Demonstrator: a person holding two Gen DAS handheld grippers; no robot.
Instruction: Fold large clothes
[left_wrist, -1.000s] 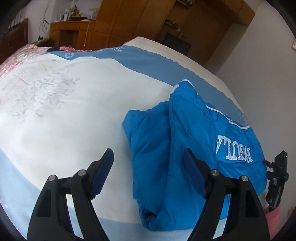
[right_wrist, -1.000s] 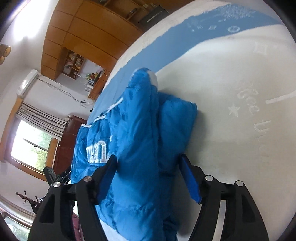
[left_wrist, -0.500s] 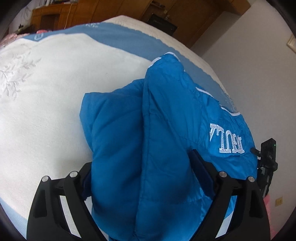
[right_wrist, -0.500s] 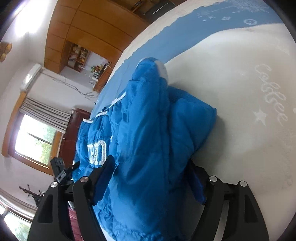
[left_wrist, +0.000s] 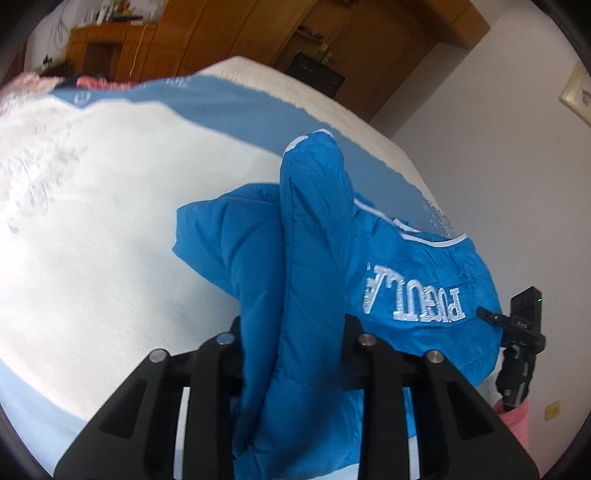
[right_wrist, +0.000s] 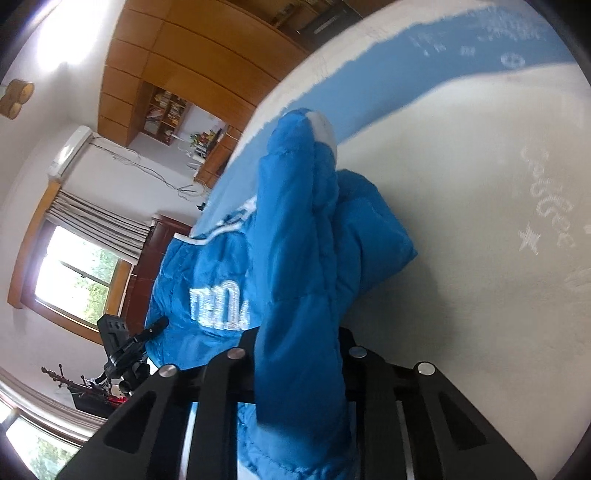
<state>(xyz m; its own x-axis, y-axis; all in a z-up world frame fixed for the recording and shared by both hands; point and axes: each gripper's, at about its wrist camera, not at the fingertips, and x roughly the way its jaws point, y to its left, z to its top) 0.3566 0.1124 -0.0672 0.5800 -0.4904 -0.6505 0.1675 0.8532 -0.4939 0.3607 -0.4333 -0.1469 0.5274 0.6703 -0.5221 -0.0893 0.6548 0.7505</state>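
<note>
Free room: big open stretch of bed (left_wrist: 92, 258) left of the jacket (left_wrist: 306, 258), bare blanket, nothing lying on it. Right wrist cam shows the same, white bed surface beside the jacket unobstructed. Obstacles: jacket's raised fold fills the gap in both grippers' jaws, left gripper (left_wrist: 291, 332) & right gripper (right_wrist: 295, 339). Wall (left_wrist: 498, 147) runs along the bed's far edge. Wardrobe (left_wrist: 258, 33) beyond the bed end.
</note>
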